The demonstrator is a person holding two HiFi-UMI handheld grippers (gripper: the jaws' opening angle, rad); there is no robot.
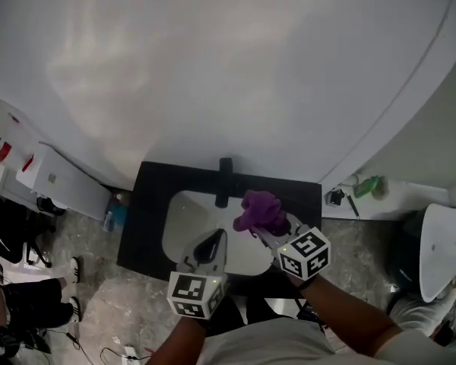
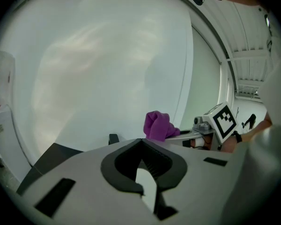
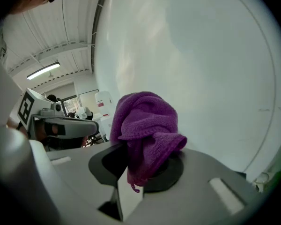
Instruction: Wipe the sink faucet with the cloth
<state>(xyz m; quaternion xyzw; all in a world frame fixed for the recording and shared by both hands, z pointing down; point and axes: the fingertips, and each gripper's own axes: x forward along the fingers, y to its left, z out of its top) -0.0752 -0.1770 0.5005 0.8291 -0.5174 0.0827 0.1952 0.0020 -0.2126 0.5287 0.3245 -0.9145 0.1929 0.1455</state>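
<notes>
A black faucet point(image 1: 225, 179) stands at the back of a white sink basin point(image 1: 181, 223) set in a black counter point(image 1: 147, 211). My right gripper point(image 1: 261, 230) is shut on a bunched purple cloth point(image 1: 260, 212), held just right of the faucet spout and above the basin. In the right gripper view the cloth point(image 3: 147, 130) bulges out of the shut jaws. My left gripper point(image 1: 211, 242) hovers over the basin's front, its jaws together with nothing in them. From the left gripper view I see the faucet top point(image 2: 113, 138), the cloth point(image 2: 158, 125) and the right gripper's marker cube point(image 2: 224, 120).
A curved white wall fills the background. A white cabinet point(image 1: 38, 172) and a blue bottle point(image 1: 115, 213) sit left of the counter. On the right are a ledge with a green item point(image 1: 368, 186) and a white round lid point(image 1: 444, 245). Someone's shoes point(image 1: 72, 284) show at lower left.
</notes>
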